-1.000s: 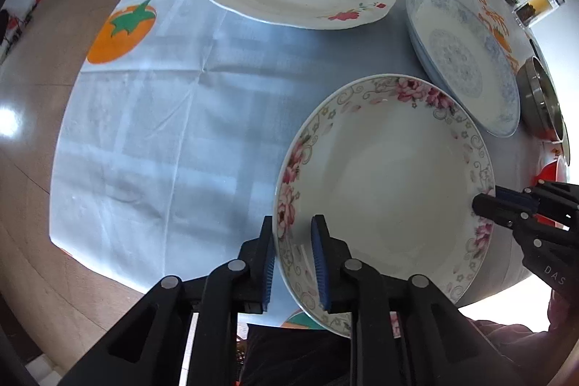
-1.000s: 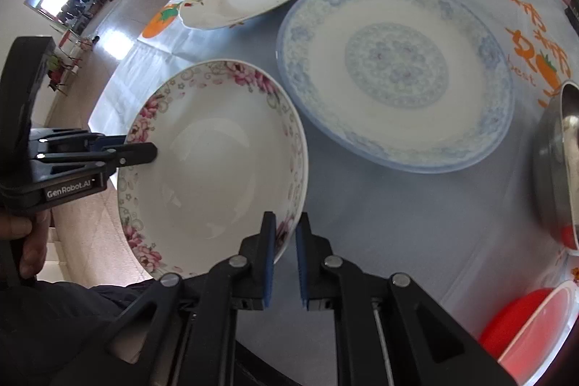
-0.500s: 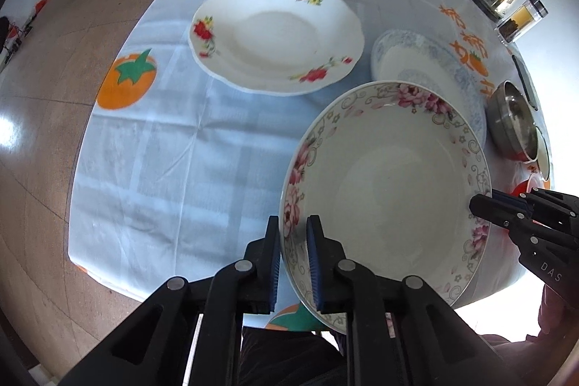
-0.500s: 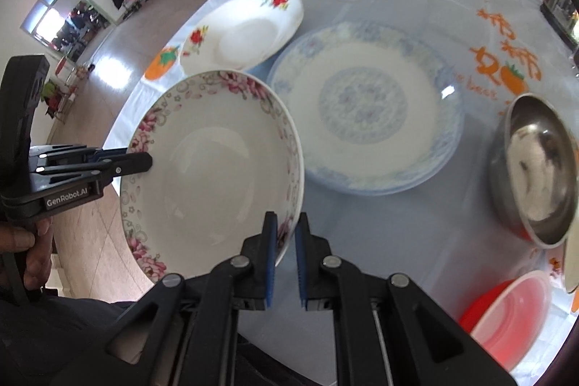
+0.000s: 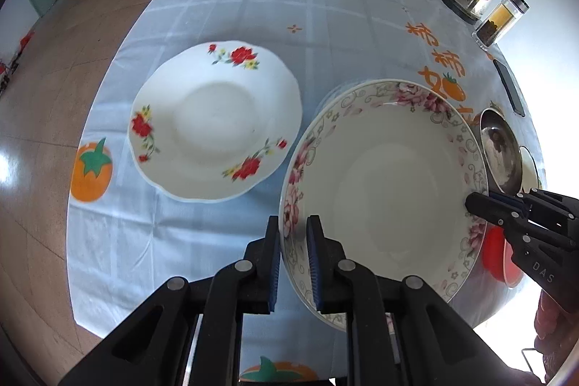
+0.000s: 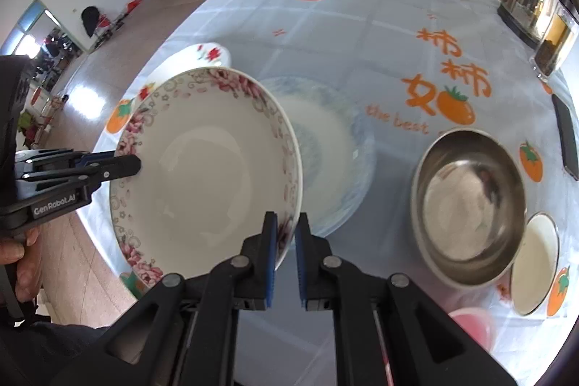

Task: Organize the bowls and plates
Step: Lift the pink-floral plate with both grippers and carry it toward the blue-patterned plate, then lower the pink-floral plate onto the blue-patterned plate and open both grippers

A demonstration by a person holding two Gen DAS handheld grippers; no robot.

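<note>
In the left wrist view, the pink-flowered plate (image 5: 383,190) is being held clear of the tablecloth (image 5: 224,24) by both grippers. The left gripper (image 5: 294,234) is being kept nearly closed on the plate's near-left rim, one blue pad on each face of the rim. At the plate's far right edge, the right gripper (image 5: 474,203) is being pressed onto the rim as well. Ahead and to the left of the left gripper, the red-flowered plate (image 5: 217,125) is being left flat on the cloth, well apart from the lifted plate. A steel bowl (image 5: 501,151) is being partly hidden behind the plate's right edge.

In the right wrist view, the right gripper (image 6: 286,234) is being held clamped on the near-right rim of the pink-flowered plate (image 6: 206,169), its jaws almost fully together. The left gripper (image 6: 135,165) is being seen gripping the opposite rim, at the left. Just ahead of the right gripper, partly under the lifted plate, the blue-patterned plate (image 6: 333,147) is being shown blurred on the tablecloth (image 6: 362,24). To the right, the steel bowl (image 6: 470,205) is being seen resting on the cloth, with a small white dish (image 6: 535,263) just beside it.
</note>
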